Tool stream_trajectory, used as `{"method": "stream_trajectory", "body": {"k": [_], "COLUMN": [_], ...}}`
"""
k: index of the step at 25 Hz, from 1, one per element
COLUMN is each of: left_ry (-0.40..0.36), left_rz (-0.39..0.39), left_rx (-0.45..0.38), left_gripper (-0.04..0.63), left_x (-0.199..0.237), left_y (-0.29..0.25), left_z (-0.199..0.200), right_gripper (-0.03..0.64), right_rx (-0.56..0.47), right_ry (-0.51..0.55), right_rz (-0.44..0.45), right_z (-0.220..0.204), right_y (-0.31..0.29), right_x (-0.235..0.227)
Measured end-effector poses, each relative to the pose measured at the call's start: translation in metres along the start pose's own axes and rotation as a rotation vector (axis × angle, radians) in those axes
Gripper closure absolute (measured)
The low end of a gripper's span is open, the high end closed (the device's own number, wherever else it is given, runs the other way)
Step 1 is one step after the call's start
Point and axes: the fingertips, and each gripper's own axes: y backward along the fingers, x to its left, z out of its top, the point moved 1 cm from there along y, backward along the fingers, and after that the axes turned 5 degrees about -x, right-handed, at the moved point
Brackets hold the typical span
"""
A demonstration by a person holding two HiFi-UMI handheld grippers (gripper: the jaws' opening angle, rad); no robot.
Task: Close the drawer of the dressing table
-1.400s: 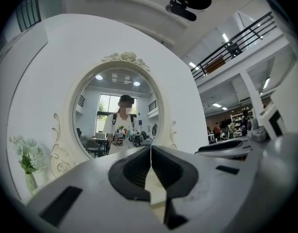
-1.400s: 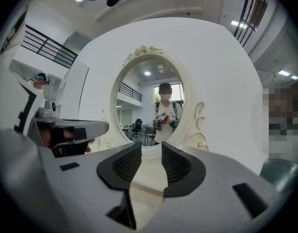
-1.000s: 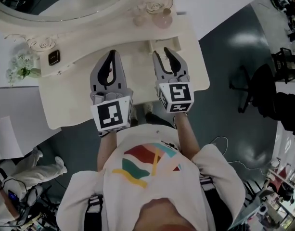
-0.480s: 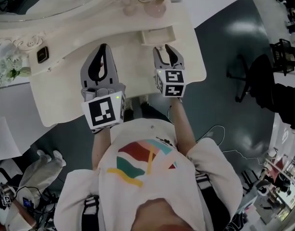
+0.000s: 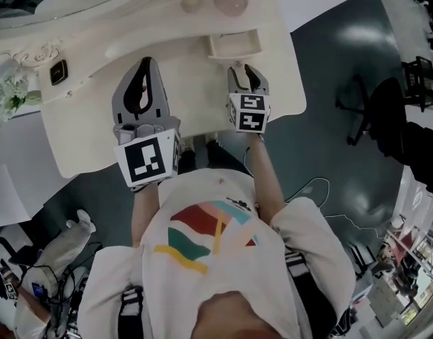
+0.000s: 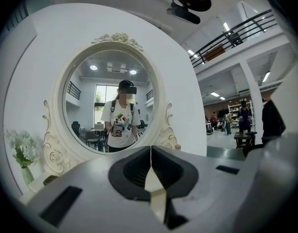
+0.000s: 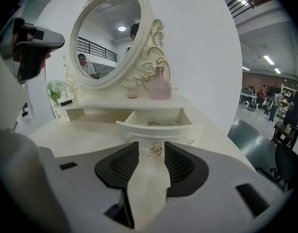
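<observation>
– On the dressing table (image 5: pixel 82 140), where is the drawer (image 5: pixel 234 46)?

– It is pulled out from under the raised shelf (image 7: pixel 139 101), toward the table's right side as the person faces it. Its front curves outward and carries a small ornate knob (image 7: pixel 156 148). A thin metallic item lies inside, but what it is cannot be made out.

– What about the right gripper (image 5: pixel 244 70)?

– It points at the drawer front, slanted downward. Its jaws stand wide apart. In the right gripper view the knob shows in the gap at their tips, and the pads do not press on it.

– And the left gripper (image 5: pixel 147 63)?

– It is held over the tabletop, left of the drawer and apart from it, roughly level. Its jaws are closed together with nothing between them. It faces the round mirror (image 6: pixel 110 101), which shows the person's reflection.

– What else is on the table?

– A pink bottle (image 7: pixel 160 86) and a smaller pot (image 7: pixel 132 91) stand on the shelf just above the drawer, beside the mirror's carved frame. Pale flowers (image 6: pixel 22 152) stand at the far left end.
</observation>
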Motion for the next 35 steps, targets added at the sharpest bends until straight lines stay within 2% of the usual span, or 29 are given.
{"method": "stream_trajectory", "body": {"k": [13,21,35], "left_ry": [-0.018,-0.028,-0.022], "left_rz": [0.018,0.027,0.038], "left_rx": [0.032,0.033,0.033], "left_gripper": [0.589,0.589,0.589], "left_x": [0.001,0.002,0.005], "left_y": [-0.003,-0.004,-0.003], "left_z": [-0.008,-0.009,-0.010], "right_gripper": [0.495,0.526,0.534], "right_rx": [0.033,0.040,0.041], "right_ry": [-0.026,-0.019,0.000], "right_rz": [-0.023,-0.039,-0.055], "right_z": [-0.010,-0.013,-0.013], "right_y": [-0.011,-0.014,-0.014], "right_x": [-0.009,-0.012,-0.011]}}
